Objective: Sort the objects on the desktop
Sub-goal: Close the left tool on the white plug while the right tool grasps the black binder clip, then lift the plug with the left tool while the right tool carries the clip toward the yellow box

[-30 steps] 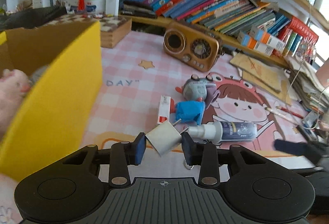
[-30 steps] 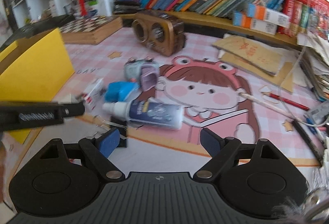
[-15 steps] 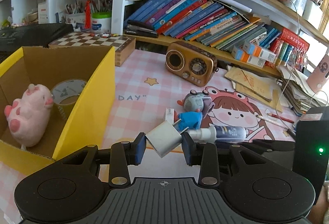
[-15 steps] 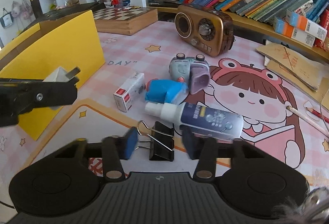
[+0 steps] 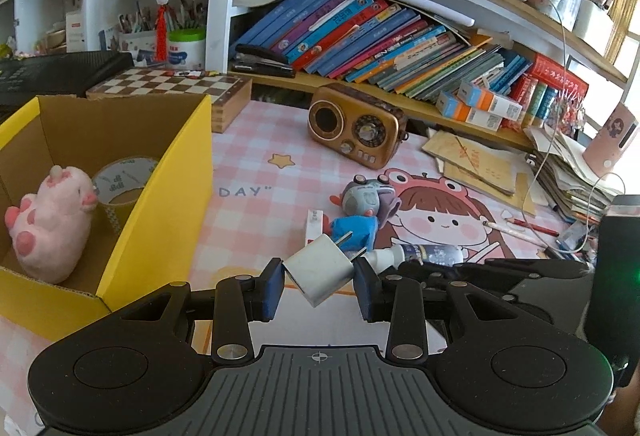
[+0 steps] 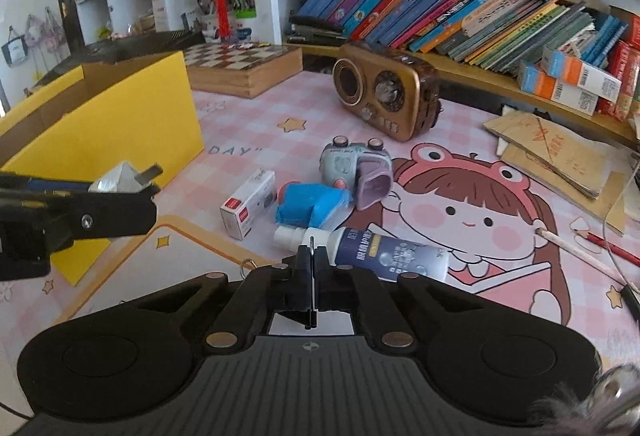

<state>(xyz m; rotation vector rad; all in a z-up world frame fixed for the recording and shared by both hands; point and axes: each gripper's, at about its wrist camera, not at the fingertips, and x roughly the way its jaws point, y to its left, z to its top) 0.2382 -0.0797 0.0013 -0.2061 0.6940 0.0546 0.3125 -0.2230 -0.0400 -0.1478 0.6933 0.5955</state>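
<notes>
Black metal binder clip [image 6: 306,286] mostly buried between closed right gripper [image 6: 313,268] pads; only edge and wire loop showing; brown packing-tape roll [image 5: 120,182] half hidden behind pink plush pig [image 5: 50,222]; yellow cardboard box [image 5: 160,212] cropped at left edge; label print on white-capped dark spray bottle [image 6: 378,250] unreadable.

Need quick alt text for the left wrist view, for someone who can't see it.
The left gripper clamps a white plug adapter above the pink desk mat. A yellow box at left holds a pink plush and a tape roll.
</notes>
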